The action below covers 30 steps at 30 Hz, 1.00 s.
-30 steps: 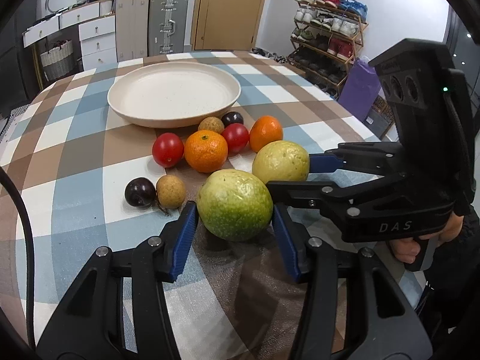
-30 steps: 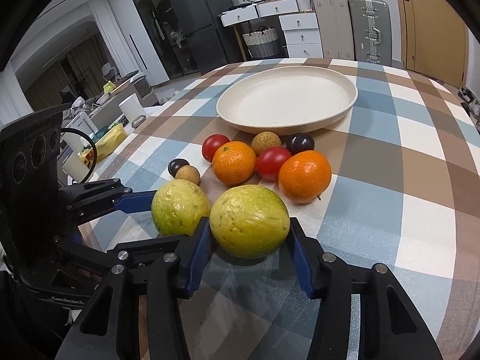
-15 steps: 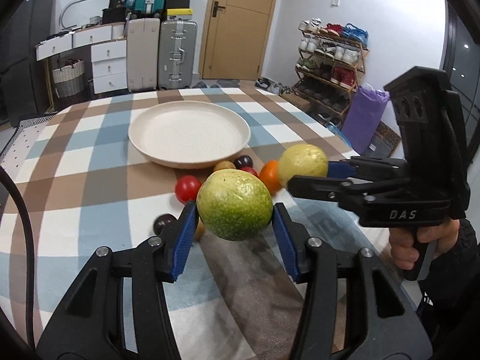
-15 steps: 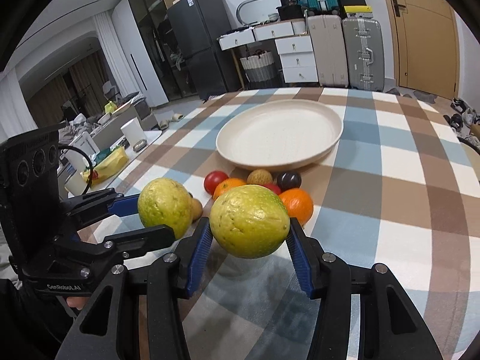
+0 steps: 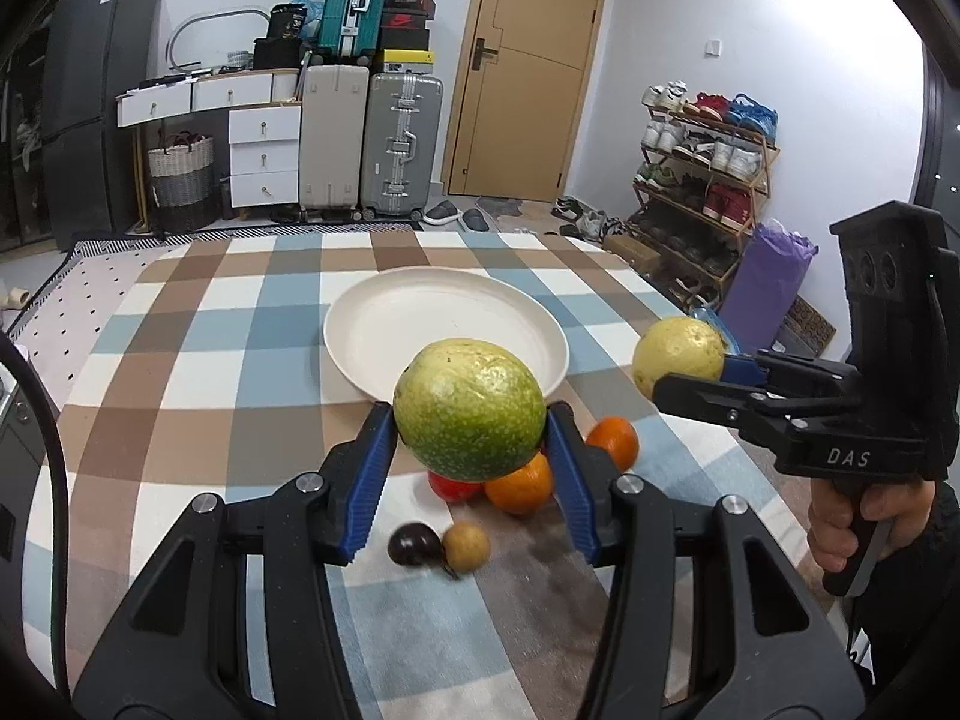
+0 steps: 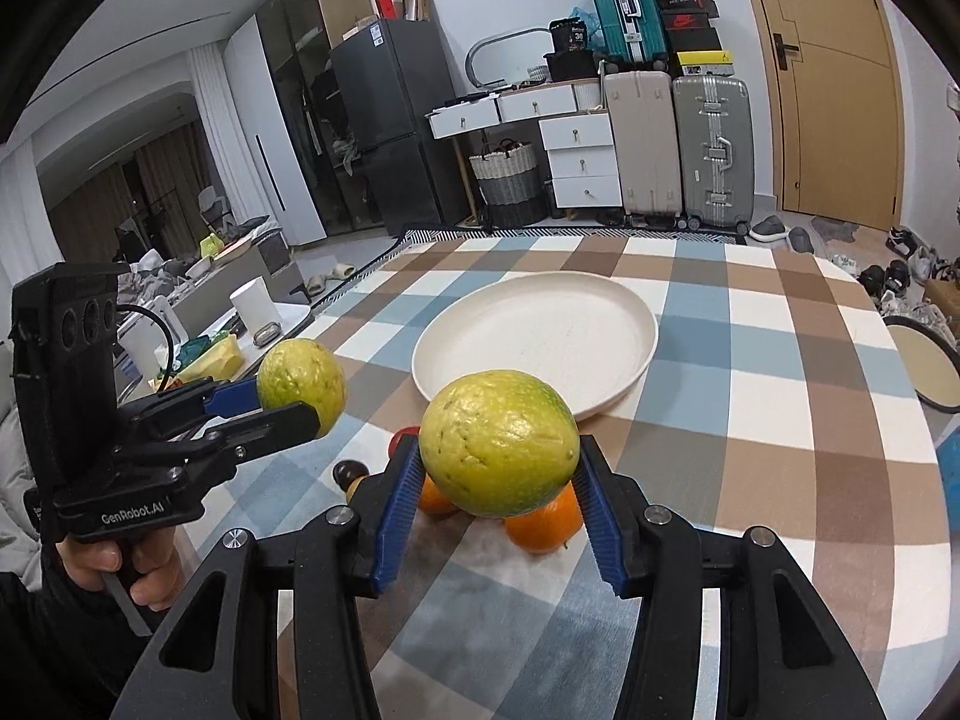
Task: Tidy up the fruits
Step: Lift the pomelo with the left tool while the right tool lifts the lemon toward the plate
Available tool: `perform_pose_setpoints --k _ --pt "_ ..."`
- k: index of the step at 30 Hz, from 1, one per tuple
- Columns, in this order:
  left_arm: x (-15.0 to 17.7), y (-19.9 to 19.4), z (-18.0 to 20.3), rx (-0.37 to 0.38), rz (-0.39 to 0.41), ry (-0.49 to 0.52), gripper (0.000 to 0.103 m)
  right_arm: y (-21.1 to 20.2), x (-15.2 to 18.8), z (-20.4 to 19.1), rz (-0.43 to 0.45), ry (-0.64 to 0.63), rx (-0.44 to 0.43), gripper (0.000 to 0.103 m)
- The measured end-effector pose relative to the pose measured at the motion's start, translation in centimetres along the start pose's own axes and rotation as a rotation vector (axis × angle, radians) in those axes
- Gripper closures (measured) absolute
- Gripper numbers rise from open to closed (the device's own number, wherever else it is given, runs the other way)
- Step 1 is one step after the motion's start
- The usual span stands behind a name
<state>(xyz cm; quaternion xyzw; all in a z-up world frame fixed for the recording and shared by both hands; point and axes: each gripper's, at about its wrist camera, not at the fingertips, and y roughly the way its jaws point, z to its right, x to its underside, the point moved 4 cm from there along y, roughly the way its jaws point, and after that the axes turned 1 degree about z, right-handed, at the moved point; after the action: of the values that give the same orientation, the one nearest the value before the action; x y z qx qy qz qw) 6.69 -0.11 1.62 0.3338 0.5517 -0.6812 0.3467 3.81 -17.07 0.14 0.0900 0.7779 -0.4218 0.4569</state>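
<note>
My left gripper (image 5: 471,420) is shut on a green speckled guava (image 5: 470,408), held in the air above the checked table. My right gripper (image 6: 498,450) is shut on a yellow-green guava (image 6: 498,441), also lifted off the cloth. Each gripper shows in the other's view: the right gripper (image 5: 690,360) with its yellow guava (image 5: 678,354), the left gripper (image 6: 288,399) with its green guava (image 6: 302,381). The empty cream plate (image 5: 372,324) (image 6: 624,312) lies beyond both. Under the held fruit sit two oranges (image 5: 519,483) (image 6: 543,525), a tomato (image 5: 450,486), a dark plum (image 5: 415,543) and a small brown fruit (image 5: 466,546).
The table's right edge curves past a round stool (image 6: 927,360). A low side table (image 6: 198,330) with cups and clutter stands left of the table. Suitcases (image 5: 399,144), drawers and a shoe rack (image 5: 702,180) line the far walls. A hand (image 5: 864,516) grips the right tool's handle.
Both grippers have risen off the table with their guavas, which rested on the cloth a second ago. The views have tilted up, so the plate and room show further away.
</note>
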Motion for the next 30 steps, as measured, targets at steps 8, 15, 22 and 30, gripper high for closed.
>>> perform_pose_setpoints --k 8,15,22,30 --pt "-1.7 1.4 -0.8 -0.029 0.010 0.005 0.055 1.1 -1.9 0.5 0.008 -0.010 0.005 0.052" --pt "-3.1 3.7 -1.5 -0.050 0.013 0.001 0.055 2.4 -2.8 1.2 -0.004 -0.022 0.014 0.052" --pt "-4.3 6.1 -2.5 -0.059 0.015 -0.012 0.055 3.9 -3.6 2.0 -0.009 -0.003 0.017 0.052" --pt "-5.3 8.0 -4.0 -0.084 0.020 -0.033 0.055 5.2 -4.9 2.8 0.001 0.001 0.027 0.052"
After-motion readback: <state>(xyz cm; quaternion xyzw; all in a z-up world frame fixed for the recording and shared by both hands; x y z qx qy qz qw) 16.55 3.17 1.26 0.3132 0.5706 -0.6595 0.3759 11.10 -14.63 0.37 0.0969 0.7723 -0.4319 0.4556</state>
